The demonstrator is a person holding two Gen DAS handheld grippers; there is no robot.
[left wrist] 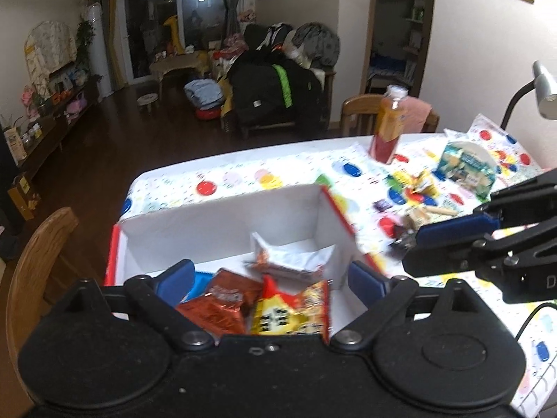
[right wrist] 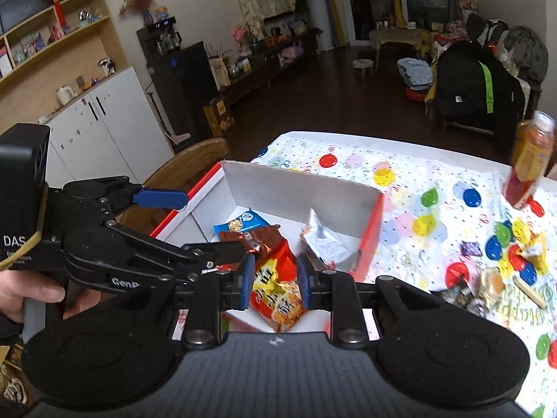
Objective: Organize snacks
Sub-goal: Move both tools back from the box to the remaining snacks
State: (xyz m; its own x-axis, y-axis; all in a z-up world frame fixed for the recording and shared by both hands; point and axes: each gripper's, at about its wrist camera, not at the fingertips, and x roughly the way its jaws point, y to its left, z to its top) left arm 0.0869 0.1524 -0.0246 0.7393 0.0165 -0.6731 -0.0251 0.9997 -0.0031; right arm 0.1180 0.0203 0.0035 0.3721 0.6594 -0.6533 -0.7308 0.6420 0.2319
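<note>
Right gripper (right wrist: 273,280) apparently pinches orange packet (right wrist: 278,292) above box (right wrist: 299,183).

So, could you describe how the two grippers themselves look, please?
Both are black handheld tools with blue finger pads. The left gripper has black linkage arms with silver pivot bolts, white lettering "DAS" and "Gen", and a boxy black block behind. The right gripper has the same black linkage and a white "D".

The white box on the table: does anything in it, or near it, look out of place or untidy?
Yes. The snack packets in the white box lie heaped at angles, and the white packet looks crumpled. Small snacks lie scattered on the balloon tablecloth right of the box, not sorted.
</note>
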